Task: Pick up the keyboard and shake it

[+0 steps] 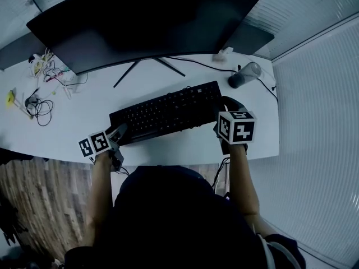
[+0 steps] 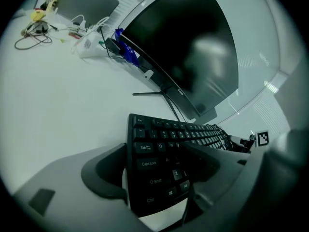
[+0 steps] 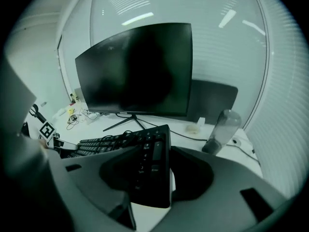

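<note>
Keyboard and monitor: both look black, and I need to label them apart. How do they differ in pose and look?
The keyboard lies low near the front edge of the desk; the monitor stands upright on thin legs behind it. The keyboard's face is rows of keys; the monitor's is one smooth, dark, curved screen. The keyboard is much narrower than the monitor. Both are black.

My keyboard and the monitor at twelve o'clock are black, the desk is white, my left cube and right cube carry black-and-white squares, and the floor at eight o'clock is brown wood-grain.
</note>
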Tool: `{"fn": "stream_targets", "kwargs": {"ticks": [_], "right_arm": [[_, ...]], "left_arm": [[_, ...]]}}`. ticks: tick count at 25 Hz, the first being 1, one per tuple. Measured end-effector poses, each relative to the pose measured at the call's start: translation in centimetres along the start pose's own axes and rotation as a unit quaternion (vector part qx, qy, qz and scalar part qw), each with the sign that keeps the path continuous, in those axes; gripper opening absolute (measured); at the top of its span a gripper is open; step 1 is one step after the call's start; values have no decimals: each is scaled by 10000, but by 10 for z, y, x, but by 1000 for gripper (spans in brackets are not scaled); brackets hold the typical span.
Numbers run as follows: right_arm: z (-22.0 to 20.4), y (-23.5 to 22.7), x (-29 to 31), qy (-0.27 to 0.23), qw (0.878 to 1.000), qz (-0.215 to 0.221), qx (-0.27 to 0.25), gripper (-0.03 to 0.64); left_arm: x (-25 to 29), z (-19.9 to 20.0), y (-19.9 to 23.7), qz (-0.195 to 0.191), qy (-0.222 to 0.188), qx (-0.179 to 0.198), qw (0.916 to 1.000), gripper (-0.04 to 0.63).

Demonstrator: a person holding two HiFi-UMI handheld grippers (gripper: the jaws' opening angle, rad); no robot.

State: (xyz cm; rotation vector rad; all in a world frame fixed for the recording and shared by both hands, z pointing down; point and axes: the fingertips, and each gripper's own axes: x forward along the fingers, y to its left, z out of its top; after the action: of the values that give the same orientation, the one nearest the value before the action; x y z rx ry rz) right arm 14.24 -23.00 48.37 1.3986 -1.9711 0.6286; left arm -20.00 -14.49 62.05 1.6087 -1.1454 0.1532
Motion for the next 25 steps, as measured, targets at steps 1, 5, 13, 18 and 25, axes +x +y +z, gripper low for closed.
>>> {"fn": "stream_targets", "kwargs": {"ticks": [1,5,13,18,25], "right_arm": [[7,0,-7,-95,9998,-77,-146,201],[14,2,-20,-298,9986,-212,-382,199],[32,10,-61,-688,9934,-479,-785,199],[45,10,-78,-962,9895,-593,-898,199],[5,-21,-48,-966,9934,-116,610,199]], "left_arm": [[1,-3,-2,-90,-27,-84,9999,334],[3,-14,-6,-249,-87,-254,9993,334],[3,-26,-21,-682,-126,-475,9965,334],[3,-27,-31,-873,-284,-594,9940,334],[-41,23,-56,-62,-969,754,9924,334]]}}
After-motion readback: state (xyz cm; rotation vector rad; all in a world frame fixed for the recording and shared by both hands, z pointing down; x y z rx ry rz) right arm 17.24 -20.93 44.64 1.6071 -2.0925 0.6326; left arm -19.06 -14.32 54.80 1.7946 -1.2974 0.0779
